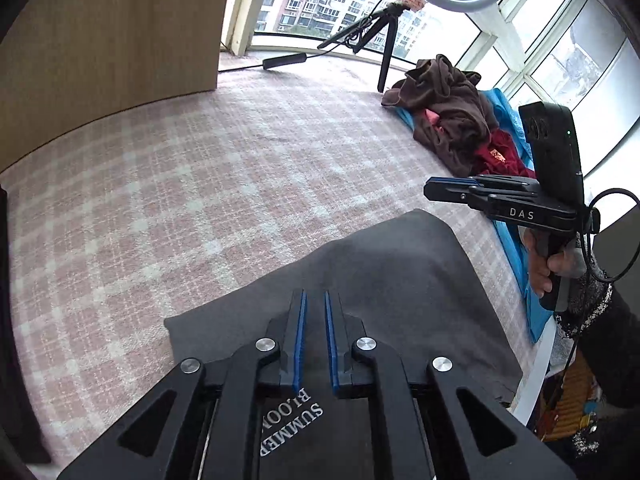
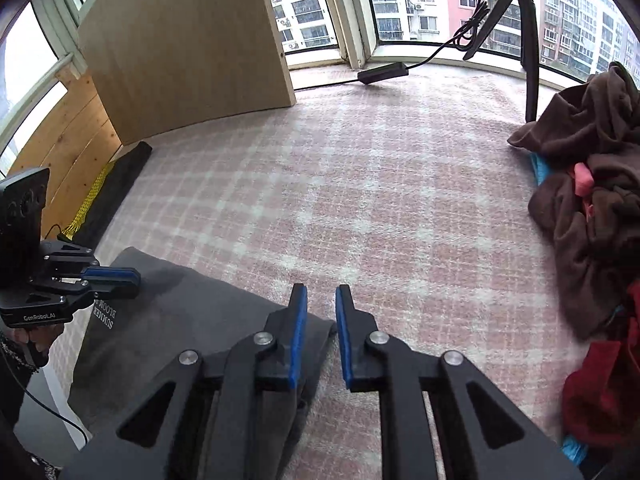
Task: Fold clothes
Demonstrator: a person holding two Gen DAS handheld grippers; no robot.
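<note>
Two grippers, both empty: left gripper (image 1: 315, 294) barely parted, hovering right over grey folded garment (image 1: 400, 272), near its printed end; right gripper (image 2: 321, 288) parted, just off its right edge. Runs lengthwise away from both. Farther right, unfolded clothes pile (image 1: 448, 120).

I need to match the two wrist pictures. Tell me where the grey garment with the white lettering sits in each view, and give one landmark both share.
Left wrist view: the grey garment fills the lower centre, running under the left gripper.
Right wrist view: the grey garment lies lower left, its right edge beneath the right gripper.
Shared landmark: the black tripod by the window, far side of the plaid cover.
</note>
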